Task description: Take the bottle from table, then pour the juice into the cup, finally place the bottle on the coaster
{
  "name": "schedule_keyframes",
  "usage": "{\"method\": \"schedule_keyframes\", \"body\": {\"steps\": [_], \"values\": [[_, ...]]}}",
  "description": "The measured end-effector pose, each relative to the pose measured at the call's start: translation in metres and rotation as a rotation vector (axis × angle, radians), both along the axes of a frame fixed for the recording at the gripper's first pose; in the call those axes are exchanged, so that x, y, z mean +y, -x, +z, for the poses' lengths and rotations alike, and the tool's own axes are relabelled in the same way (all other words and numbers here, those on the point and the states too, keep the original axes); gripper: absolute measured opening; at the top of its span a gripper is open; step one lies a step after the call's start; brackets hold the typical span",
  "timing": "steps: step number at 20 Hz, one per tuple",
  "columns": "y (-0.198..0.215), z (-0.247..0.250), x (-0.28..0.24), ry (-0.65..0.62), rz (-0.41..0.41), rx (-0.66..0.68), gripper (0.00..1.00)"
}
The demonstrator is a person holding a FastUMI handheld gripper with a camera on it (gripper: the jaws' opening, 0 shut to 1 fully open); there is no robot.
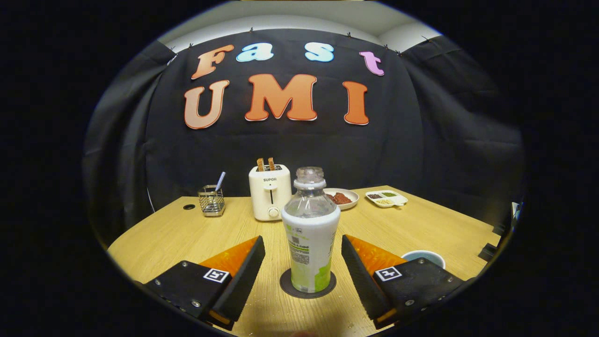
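Beyond the fingers stand a toaster (pixel 270 192), a wire holder (pixel 211 200) and two dishes (pixel 344 197); a cup (pixel 425 256) sits beside one finger. Level gripper (pixel 303 262), fingers apart, flanks the upright bottle (pixel 310 234) on its coaster (pixel 286 284), untouched.

Clear bottle (pixel 310 229) w/ white-green label on dark round coaster (pixel 286 283); light wood-grain surface (pixel 159 234); white toaster (pixel 269 192); blue-rimmed cup (pixel 423 256); white plate (pixel 352 194) w/ reddish food.
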State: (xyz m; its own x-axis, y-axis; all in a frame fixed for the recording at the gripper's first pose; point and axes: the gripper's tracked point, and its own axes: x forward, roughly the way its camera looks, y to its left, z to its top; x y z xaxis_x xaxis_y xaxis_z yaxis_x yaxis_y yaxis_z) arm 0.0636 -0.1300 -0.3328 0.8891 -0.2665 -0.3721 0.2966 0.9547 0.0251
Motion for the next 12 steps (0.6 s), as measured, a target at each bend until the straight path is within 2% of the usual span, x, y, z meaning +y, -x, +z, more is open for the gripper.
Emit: {"method": "schedule_keyframes", "body": {"steps": [4,12], "values": [[0.014,0.068,0.012,0.057,-0.003,-0.094,0.97],[0.049,0.200,0.062,0.075,0.082,-0.267,0.97]]}}
